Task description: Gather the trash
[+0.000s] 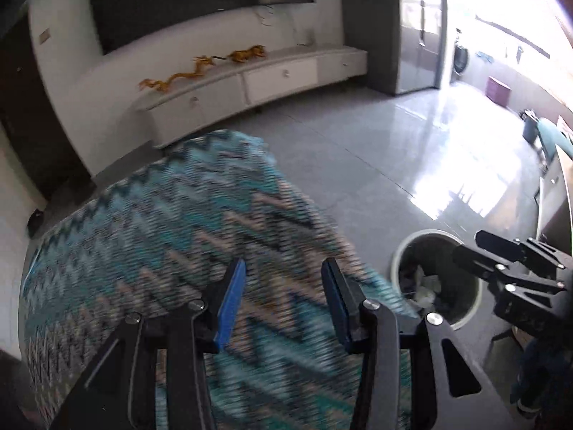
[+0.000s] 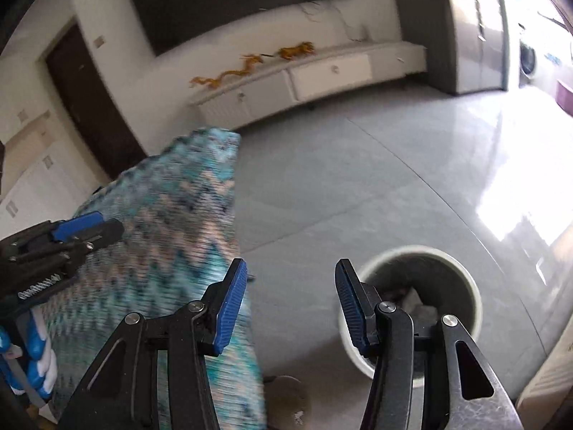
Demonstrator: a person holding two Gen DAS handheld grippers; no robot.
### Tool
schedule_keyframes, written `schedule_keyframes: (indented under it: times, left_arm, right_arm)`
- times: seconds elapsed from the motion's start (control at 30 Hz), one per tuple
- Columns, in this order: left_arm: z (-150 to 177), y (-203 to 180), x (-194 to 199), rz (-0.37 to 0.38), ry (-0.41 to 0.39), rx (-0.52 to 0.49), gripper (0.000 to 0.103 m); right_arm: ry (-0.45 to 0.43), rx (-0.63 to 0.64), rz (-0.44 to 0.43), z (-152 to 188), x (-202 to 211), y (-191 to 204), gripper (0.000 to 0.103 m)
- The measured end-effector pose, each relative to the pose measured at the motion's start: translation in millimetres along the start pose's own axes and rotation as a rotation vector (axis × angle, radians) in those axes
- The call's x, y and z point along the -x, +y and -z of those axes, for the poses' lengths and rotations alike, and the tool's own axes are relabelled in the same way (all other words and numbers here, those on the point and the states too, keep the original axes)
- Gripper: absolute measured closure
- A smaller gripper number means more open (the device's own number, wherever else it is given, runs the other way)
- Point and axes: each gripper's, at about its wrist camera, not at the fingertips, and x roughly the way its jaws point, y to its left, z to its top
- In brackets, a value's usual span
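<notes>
A round pale trash bin [image 2: 462, 268] stands on the grey tiled floor, with crumpled white trash [image 2: 419, 302] inside. It also shows in the left wrist view [image 1: 401, 251]. My right gripper [image 2: 290, 304] is open and empty, above the floor just left of the bin. My left gripper [image 1: 283, 301] is open and empty, over a table covered by a teal zigzag cloth [image 1: 161, 233]. The right gripper's body shows in the left wrist view [image 1: 515, 268], above the bin. The left gripper shows in the right wrist view [image 2: 61, 240].
The zigzag-clothed table [image 2: 172, 222] fills the left. A white TV cabinet [image 2: 322, 71] with orange dragon figures [image 2: 232, 70] lines the far wall. A dark door [image 2: 89, 107] is at the left. A pale furniture edge [image 2: 548, 376] is by the bin.
</notes>
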Motion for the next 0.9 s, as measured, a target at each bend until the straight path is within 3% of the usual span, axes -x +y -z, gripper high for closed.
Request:
schedule_keyframes:
  times: [0.1,0.23,0.47,0.63,0.9]
  left_arm:
    - [11,29,8,-0.044,-0.004,0.037,0.059]
    - [27,65,16,-0.113,0.005,0.085,0.048]
    - [63,121,20,-0.221,0.043,0.153,0.047]
    - [84,149,26,-0.230,0.027,0.228,0.047]
    - [100,174,42,-0.281,-0.034,0.292,0.047]
  right_arm:
    - [-0.011,0.046,-0.031,-6,1,32,0.048]
    - [-0.012,0.096,-0.063,-8,-5,71,0.039]
    - [0.005,0.156,-0.086,-1,-18,118,0.038]
    - [-0.010,0.179,-0.059,3,-19,133,0.032]
    - [-0.034,0.196,0.001,4,-19,138,0.013]
